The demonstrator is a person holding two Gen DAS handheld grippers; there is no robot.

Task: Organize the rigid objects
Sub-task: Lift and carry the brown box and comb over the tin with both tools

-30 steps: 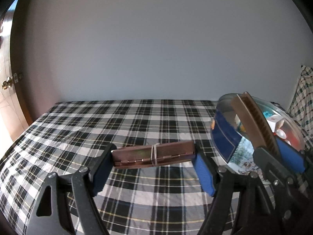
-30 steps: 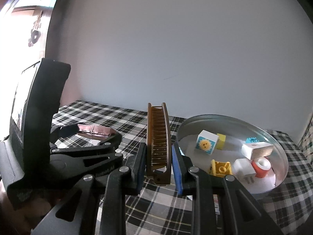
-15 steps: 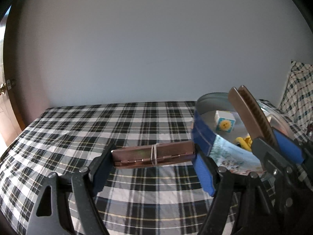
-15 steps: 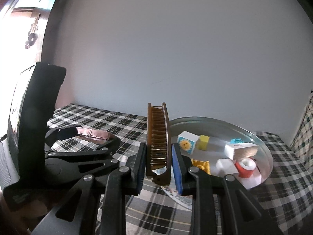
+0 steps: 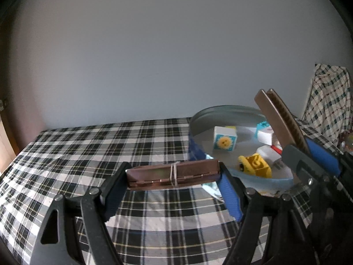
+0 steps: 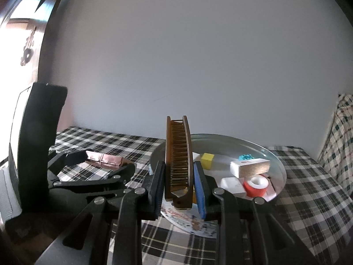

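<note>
Carrying: two hand-held grippers bring their loads toward the round metal tin [image 5: 222,111] on the plaid bedcover [image 5: 110,141].
Left gripper [image 5: 173,176]: its jaws are clamped endwise on a brown hinged case [image 5: 174,174] bound with a rubber band, held level just beside the tin's near-left wall; in the right view the case [image 6: 104,160] hangs left of the tin [image 6: 273,159].
Right gripper [image 6: 178,183]: closed tight on a brown folding comb [image 6: 177,156], which stands upright between the blue pads, over the tin's near rim.
Inside the tin: a sun-face block [image 5: 224,141], a yellow toy brick [image 5: 256,164], a yellow cube [image 6: 207,160], a white-and-gold box [image 6: 250,166], a red tape roll [image 6: 256,184].
Change from a second ago: the tin now sits nearer the middle of the left view, showing its floor and toys where earlier only its blue side wall faced the camera; both grips are unchanged.
Backdrop: a plain pale wall [image 6: 198,55] behind the tin.
</note>
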